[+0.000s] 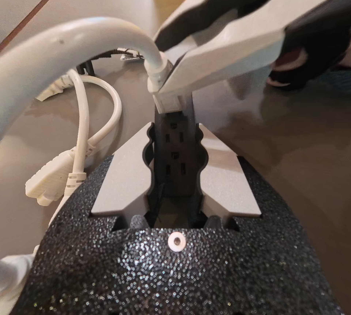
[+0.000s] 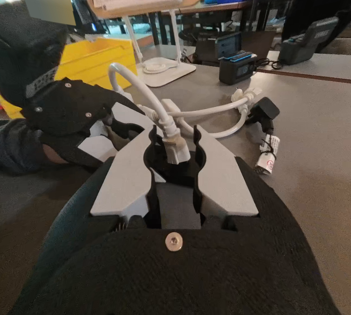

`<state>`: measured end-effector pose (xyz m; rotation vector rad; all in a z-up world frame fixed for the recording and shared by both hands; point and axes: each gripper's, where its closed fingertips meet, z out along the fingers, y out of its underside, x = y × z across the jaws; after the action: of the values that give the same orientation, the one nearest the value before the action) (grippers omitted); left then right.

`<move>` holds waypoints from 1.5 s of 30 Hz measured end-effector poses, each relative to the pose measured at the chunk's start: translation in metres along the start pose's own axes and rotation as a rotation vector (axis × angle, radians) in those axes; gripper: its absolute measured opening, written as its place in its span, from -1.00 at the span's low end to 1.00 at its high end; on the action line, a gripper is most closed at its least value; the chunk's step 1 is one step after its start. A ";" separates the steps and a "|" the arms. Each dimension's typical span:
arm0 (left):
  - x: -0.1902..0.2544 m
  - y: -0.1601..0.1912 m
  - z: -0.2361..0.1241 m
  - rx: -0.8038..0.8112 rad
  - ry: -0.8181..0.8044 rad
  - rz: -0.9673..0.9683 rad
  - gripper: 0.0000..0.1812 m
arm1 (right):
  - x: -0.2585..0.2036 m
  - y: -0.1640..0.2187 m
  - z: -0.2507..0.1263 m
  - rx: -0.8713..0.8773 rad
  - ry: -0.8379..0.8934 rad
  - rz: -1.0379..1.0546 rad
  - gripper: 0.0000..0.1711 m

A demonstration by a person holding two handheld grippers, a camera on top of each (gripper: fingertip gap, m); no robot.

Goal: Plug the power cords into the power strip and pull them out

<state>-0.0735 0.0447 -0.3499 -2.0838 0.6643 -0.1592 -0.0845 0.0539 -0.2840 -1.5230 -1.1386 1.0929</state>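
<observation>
Gray table (image 2: 284, 182): tagged blk adapter (image 2: 265, 111), writing unreadable.

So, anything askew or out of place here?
Mostly the plug: the white plug the right gripper is around leans at a tilt over the black power strip rather than sitting square in an outlet. The left gripper pins the strip. Spare white cords lie tangled on the table. No damage visible.
</observation>
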 end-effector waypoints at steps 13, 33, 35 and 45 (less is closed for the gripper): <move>0.005 0.001 -0.003 0.019 0.136 0.053 -0.53 | -0.004 0.026 -0.021 -0.147 -0.313 -0.402 -0.40; 0.019 0.002 -0.007 0.031 0.239 0.123 -0.54 | -0.025 0.026 -0.017 -0.216 -0.757 -0.154 -0.73; 0.019 0.002 -0.007 0.031 0.236 0.128 -0.54 | -0.032 0.026 -0.014 -0.219 -0.751 -0.162 -0.73; 0.019 0.003 -0.007 0.032 0.234 0.136 -0.54 | -0.026 0.026 -0.015 -0.214 -0.724 -0.162 -0.72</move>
<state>-0.0609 0.0286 -0.3510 -1.9992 0.9358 -0.3374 -0.0708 0.0225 -0.3034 -1.1740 -1.8822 1.4978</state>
